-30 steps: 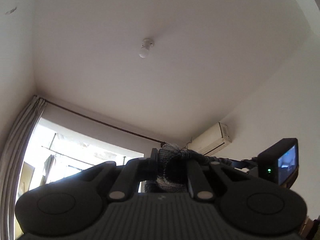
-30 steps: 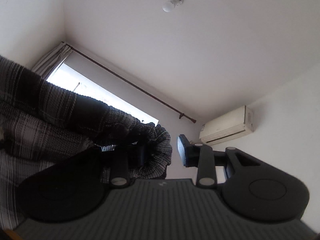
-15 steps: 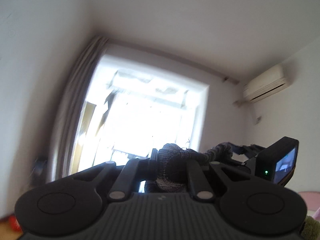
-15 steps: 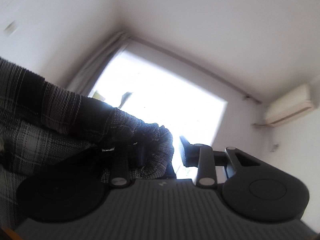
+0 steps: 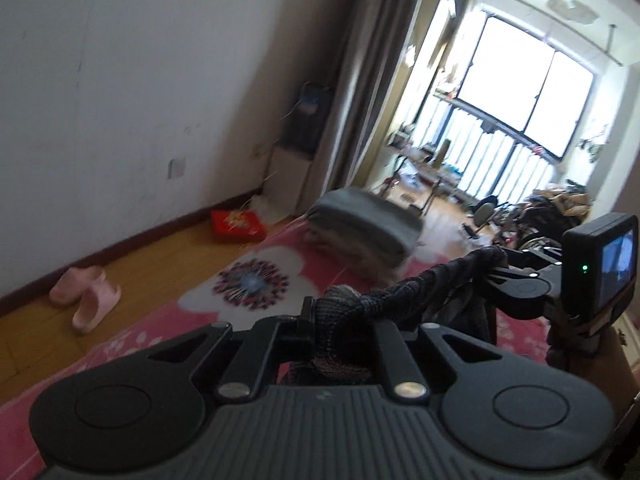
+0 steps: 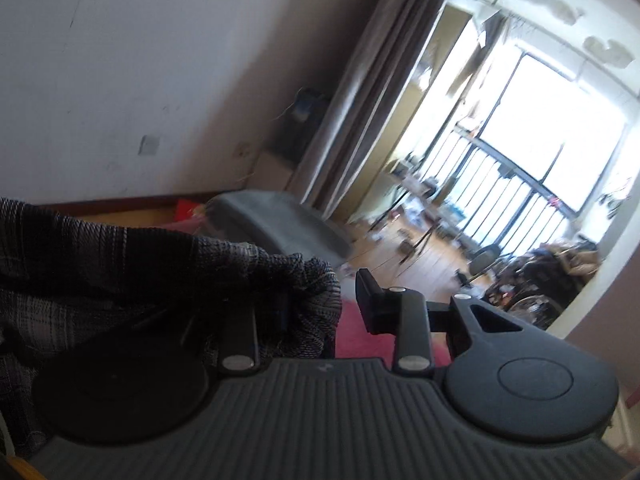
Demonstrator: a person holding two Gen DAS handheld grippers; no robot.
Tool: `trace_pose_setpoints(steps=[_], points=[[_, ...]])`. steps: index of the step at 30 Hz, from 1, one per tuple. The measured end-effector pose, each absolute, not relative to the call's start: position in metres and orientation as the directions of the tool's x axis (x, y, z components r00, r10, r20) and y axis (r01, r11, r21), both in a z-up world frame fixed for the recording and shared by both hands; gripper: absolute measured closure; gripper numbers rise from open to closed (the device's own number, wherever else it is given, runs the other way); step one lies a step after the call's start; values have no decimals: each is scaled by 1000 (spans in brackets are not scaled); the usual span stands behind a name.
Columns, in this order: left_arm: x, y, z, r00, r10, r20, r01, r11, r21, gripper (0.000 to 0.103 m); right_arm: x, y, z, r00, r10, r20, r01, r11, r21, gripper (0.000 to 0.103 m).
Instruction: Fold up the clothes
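1. The left gripper, at the bottom centre of the left view, is clamped on a bunched edge of a dark plaid garment.
2. The cloth runs taut toward the right gripper at the right edge.
3. In the right view the right gripper shows a gap before its right finger; the garment drapes over the left one, so I cannot tell its grip.
4. A pink flowered bedspread lies below, with a folded grey pile at mid-frame.
5. Pink slippers sit on the wooden floor, lower left.
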State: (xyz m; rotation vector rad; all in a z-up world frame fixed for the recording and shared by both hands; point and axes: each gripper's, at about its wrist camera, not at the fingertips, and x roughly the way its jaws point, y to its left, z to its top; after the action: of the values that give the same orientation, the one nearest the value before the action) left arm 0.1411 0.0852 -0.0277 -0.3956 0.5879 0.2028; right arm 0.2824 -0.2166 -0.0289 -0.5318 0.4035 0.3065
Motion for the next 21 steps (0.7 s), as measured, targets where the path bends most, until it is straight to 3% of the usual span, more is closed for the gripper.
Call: trace_pose_setpoints(steps=[7, 15, 21], points=[[152, 176, -58, 690, 168, -704, -480, 834, -271, 94, 326, -9, -53, 737, 289, -611, -592, 712, -378, 78], [161, 244, -87, 566, 253, -785, -626, 751, -209, 93, 378, 75, -93, 594, 403, -697, -748, 595, -294, 79], [164, 289, -148, 453, 168, -876, -681, 699, -218, 72, 407, 118, -137, 438, 419, -795, -844, 496, -203, 77]])
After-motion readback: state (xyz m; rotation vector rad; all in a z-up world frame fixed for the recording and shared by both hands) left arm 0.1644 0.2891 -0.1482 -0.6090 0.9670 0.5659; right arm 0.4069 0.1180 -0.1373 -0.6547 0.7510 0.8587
